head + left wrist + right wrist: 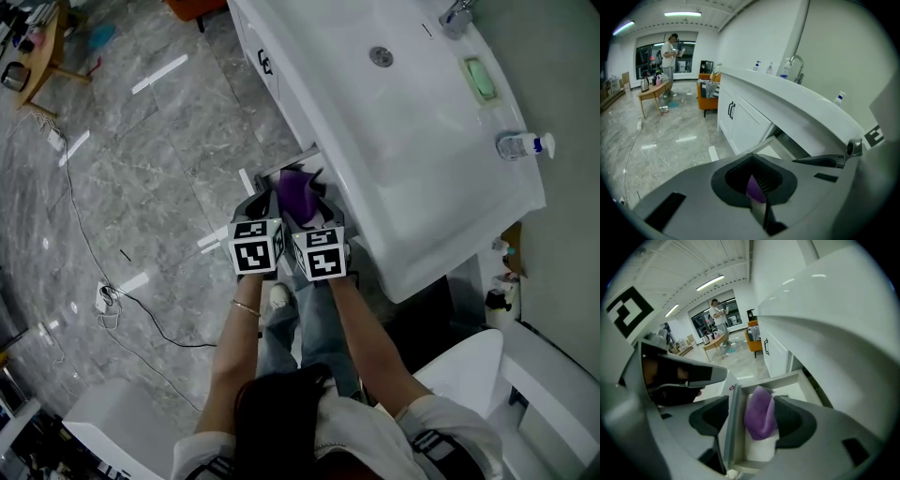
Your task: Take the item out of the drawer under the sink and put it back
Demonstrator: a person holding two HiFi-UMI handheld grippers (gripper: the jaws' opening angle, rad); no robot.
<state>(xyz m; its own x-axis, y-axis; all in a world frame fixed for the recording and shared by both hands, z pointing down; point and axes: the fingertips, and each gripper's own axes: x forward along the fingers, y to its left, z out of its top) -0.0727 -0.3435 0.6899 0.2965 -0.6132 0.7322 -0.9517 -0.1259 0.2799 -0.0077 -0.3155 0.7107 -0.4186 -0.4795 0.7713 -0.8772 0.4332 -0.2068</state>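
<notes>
Drawer (776, 379) under the sink (403, 178) stands pulled out, and both grippers hang over it side by side, noses tilted down. Right gripper (322, 206) has its jaws spread wide. The purple item (760, 412) sits between them, down in the drawer on something white, with the drawer's grey wall (733, 427) in that gap too. One pad (800, 422) is just beside the purple, the other well clear, so no squeeze there. Left gripper (266, 199) has its jaws drawn together to a slit, a sliver of purple showing through the hollow of its pads; whether it nips anything, I cannot tell. Marble floor (141, 187) alongside, a cable (141, 309) trailing across it
</notes>
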